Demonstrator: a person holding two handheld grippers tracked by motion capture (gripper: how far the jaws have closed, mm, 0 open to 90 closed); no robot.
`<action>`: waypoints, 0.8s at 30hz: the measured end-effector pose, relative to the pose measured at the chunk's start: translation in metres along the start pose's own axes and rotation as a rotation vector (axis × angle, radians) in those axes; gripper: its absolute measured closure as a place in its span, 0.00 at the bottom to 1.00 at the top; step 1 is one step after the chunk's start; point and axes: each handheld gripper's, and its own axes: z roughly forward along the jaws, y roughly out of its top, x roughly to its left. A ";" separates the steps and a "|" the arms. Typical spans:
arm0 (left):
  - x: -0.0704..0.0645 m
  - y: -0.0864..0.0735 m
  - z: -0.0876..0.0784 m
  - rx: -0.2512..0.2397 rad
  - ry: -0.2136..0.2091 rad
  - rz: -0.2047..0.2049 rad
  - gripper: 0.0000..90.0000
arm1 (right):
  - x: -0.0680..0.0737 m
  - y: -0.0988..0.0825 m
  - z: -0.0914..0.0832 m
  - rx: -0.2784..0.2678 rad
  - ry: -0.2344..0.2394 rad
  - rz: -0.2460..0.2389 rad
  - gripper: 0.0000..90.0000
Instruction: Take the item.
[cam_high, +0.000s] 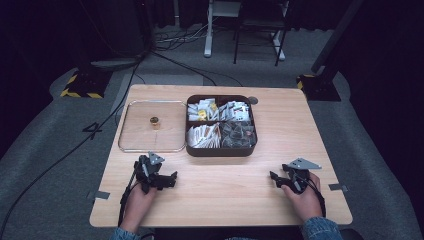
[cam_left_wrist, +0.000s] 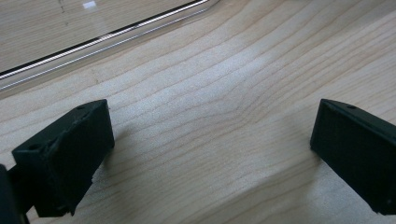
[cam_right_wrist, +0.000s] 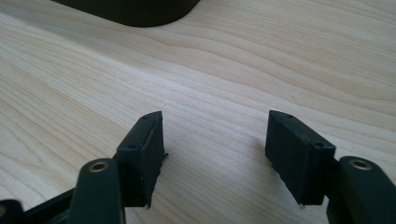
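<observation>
Both tongs, left (cam_high: 172, 178) and right (cam_high: 273, 176), are released and empty; a careless reach could knock the glass lid (cam_high: 152, 145) or box (cam_high: 220, 150) across the counter (cam_high: 220, 200).

Table (cam_high: 225, 200): pale wood, matt, fine straight grain. Lid (cam_high: 145, 135), far left: clear glossy glass or plastic, metal-edged, small brass-coloured knob (cam_high: 154, 121). Box (cam_high: 220, 151): dark, smooth, matt. Sachets (cam_high: 204, 135): paper and shiny foil. Gripper jaws: black matt plastic.

Packets' print in the compartment box (cam_high: 220, 150) too small to read, box cut off in right gripper view
</observation>
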 end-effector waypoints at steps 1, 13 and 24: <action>0.000 0.000 0.000 0.000 0.000 0.000 0.00 | 0.000 0.000 0.000 0.000 0.000 0.000 0.42; 0.000 0.000 0.000 0.000 -0.001 0.001 0.00 | -0.003 0.002 0.001 0.001 0.015 -0.010 0.43; 0.000 0.000 0.000 0.000 -0.001 0.001 0.00 | -0.012 0.026 -0.012 0.021 0.027 -0.007 0.49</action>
